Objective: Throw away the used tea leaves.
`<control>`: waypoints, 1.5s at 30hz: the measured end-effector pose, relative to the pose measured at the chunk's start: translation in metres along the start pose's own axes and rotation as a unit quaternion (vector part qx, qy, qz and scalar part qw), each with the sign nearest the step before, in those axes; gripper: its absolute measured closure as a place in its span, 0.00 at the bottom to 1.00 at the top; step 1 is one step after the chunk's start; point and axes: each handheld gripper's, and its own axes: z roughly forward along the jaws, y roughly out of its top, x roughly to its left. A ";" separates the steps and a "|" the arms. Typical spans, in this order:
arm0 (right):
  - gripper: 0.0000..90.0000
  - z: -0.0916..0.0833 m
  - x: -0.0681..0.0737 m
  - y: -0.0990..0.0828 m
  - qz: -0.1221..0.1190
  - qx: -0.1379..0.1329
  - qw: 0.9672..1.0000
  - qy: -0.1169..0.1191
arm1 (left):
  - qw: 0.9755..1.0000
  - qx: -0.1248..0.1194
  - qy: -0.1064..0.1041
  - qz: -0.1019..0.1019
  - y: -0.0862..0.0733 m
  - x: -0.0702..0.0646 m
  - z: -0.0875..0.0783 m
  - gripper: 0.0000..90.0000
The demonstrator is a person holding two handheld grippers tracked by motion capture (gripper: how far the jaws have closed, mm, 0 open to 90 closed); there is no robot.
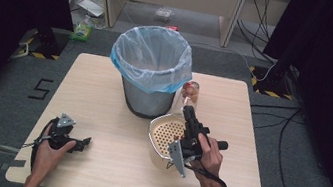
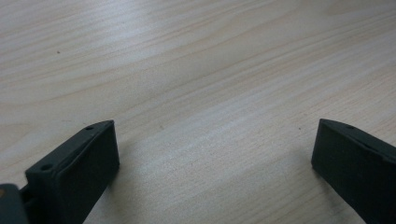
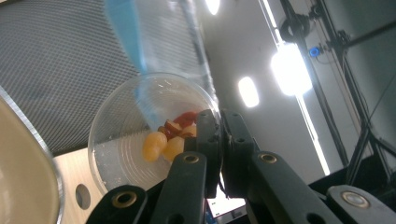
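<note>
Your bin [image 1: 150, 73] sits toward the back middle of the table [image 1: 104, 89]. The perforated bowl [image 1: 164, 134] is just in front of it, a bit to the right. The cup [image 1: 190, 93] with fruit pieces in it hangs right beside the bin's right side, above the bowl's far rim, pinched in your right gripper [image 1: 188, 111]. Your left gripper [image 1: 84, 141] rests on the table near the front left, well apart from all that.

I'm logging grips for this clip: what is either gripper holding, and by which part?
The right gripper pinches the clear plastic cup by its rim; the left gripper holds nothing.
</note>
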 end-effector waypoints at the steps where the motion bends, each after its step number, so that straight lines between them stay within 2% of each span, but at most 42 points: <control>1: 0.97 0.000 0.002 0.000 -0.002 0.003 1.000 0.002 | 1.000 0.000 0.000 0.000 0.000 0.000 0.000 0.00; 5: 0.97 -0.001 0.004 -0.002 -0.015 0.003 1.000 -0.003 | 1.000 0.000 0.000 0.000 0.000 0.000 0.000 0.00; 10: 0.97 -0.005 0.000 0.002 -0.013 -0.004 1.000 -0.024 | 1.000 0.000 0.000 0.000 0.000 0.000 0.000 0.00; 13: 0.97 -0.004 0.000 0.002 -0.015 -0.005 1.000 -0.025 | 1.000 0.000 0.000 0.000 0.000 0.000 0.000 0.00; 15: 0.97 -0.002 0.003 -0.001 -0.013 0.005 1.000 -0.020 | 1.000 0.001 -0.001 -0.001 0.000 0.000 0.000 0.00; 17: 0.97 -0.005 0.002 0.002 -0.015 -0.007 1.000 -0.027 | 1.000 0.000 0.001 0.001 0.000 0.000 0.000 0.00; 19: 0.98 -0.005 0.004 0.002 -0.024 -0.003 0.999 -0.024 | 1.000 0.001 -0.001 -0.001 0.000 0.000 0.000 0.00; 20: 0.97 -0.005 0.008 0.000 -0.037 0.001 0.999 -0.022 | 1.000 0.000 -0.001 -0.002 0.000 0.000 0.000 0.00; 21: 0.97 -0.005 0.008 0.000 -0.037 0.001 0.999 -0.022 | 1.000 0.000 -0.001 0.000 0.000 0.000 0.000 0.00; 22: 0.97 -0.010 0.008 0.003 -0.045 -0.009 0.999 -0.029 | 1.000 0.000 0.000 0.001 0.000 0.000 0.000 0.00; 24: 0.98 -0.011 0.008 0.005 -0.047 -0.011 0.998 -0.033 | 1.000 0.001 -0.001 0.000 0.000 0.000 0.000 0.00; 26: 0.97 -0.008 0.014 0.003 -0.059 -0.003 0.998 -0.020 | 1.000 0.000 0.000 0.000 0.000 0.000 0.000 0.00; 28: 0.97 -0.008 0.016 0.003 -0.058 -0.004 0.998 -0.014 | 1.000 0.000 0.001 0.001 -0.001 -0.001 -0.001 0.00; 30: 0.98 -0.012 0.014 0.010 -0.062 -0.021 0.997 -0.027 | 1.000 0.000 0.001 0.000 -0.001 0.000 -0.001 0.00; 32: 0.98 -0.008 0.015 0.008 -0.057 -0.009 0.998 -0.028 | 1.000 0.001 0.000 -0.001 -0.001 0.000 -0.001 0.00; 38: 0.98 -0.011 0.016 0.011 -0.068 -0.024 0.996 -0.045 | 1.000 0.000 0.000 0.000 -0.001 0.000 -0.001 0.00; 43: 0.98 -0.009 0.023 0.007 -0.075 -0.011 0.997 -0.031 | 1.000 0.000 0.000 0.000 -0.001 0.000 -0.001 0.00; 45: 0.98 -0.011 0.018 0.010 -0.071 -0.017 0.996 -0.044 | 1.000 0.000 0.000 -0.001 -0.001 0.000 -0.001 0.00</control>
